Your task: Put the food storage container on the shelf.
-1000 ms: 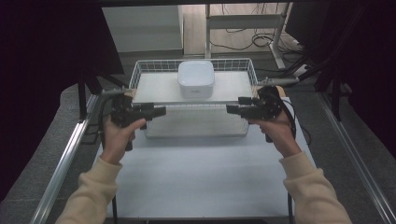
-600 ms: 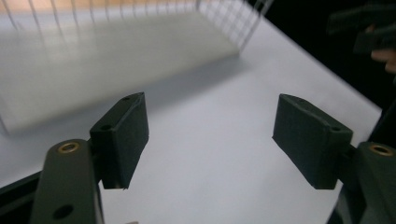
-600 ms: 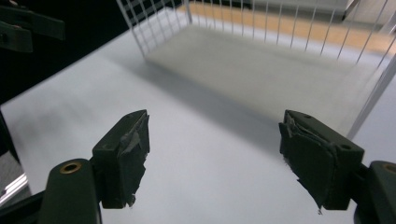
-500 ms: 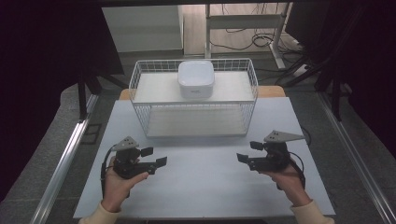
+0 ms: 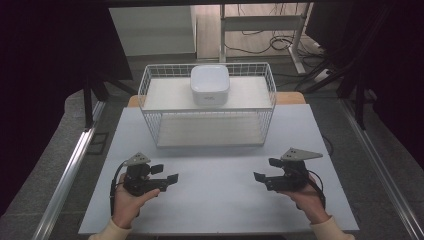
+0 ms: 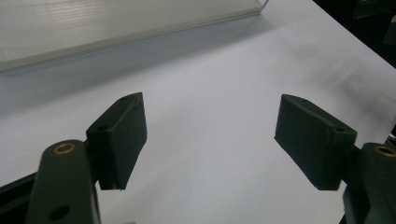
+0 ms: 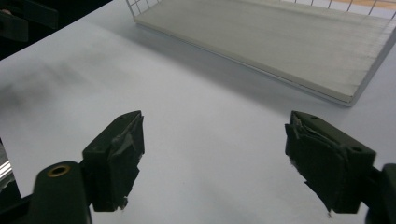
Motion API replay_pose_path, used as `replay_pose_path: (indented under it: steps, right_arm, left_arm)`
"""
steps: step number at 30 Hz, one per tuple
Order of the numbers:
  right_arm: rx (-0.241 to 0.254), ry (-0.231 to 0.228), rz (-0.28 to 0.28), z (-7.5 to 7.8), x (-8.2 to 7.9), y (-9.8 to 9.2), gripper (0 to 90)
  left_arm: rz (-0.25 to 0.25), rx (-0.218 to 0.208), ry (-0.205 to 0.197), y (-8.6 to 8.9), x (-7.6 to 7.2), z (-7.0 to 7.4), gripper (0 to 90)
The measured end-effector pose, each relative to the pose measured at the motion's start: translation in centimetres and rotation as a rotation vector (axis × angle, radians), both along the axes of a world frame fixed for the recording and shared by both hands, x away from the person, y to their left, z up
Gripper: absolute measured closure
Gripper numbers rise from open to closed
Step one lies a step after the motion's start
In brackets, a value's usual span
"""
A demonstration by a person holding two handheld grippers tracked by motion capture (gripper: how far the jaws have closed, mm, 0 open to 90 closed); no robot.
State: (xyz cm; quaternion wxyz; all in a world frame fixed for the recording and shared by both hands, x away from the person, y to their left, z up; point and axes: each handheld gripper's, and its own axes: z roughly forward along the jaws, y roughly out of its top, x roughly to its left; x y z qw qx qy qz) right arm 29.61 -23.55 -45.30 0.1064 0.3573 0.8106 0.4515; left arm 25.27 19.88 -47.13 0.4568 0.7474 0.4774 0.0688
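High view, from left to right: the left gripper (image 5: pixel 169 179) rests low over the near left part of the white table (image 5: pixel 215 200), held in the person's left hand (image 5: pixel 127 200), its jaws pointing toward the middle of the table. Left gripper view shows those jaws wide apart with bare tabletop between them; they have just been opening, and nothing lies between the pads. Farther back, at the centre, stands a white wire basket (image 5: pixel 150 107), and a white square box (image 5: pixel 210 85) sits on its upper shelf toward the middle, well apart from both grippers. On the near right, the right gripper (image 5: pixel 265 175) sits in the right hand (image 5: pixel 307 200), facing inward. Right gripper view shows its jaws likewise spread wide over bare table, just opened further and empty, with the basket's lower board (image 7: pixel 280 42) beyond them.
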Motion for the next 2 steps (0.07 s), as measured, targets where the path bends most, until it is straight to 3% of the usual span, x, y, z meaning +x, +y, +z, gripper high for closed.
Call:
replay_pose_path:
  steps: [2]
  right_arm:
    - [0.004, -0.005, -0.004, -0.18, -0.11, -0.24, 16.7]
  left_arm:
    - [0.009, -0.002, -0.006, 0.16, -0.15, 0.03, 24.4]
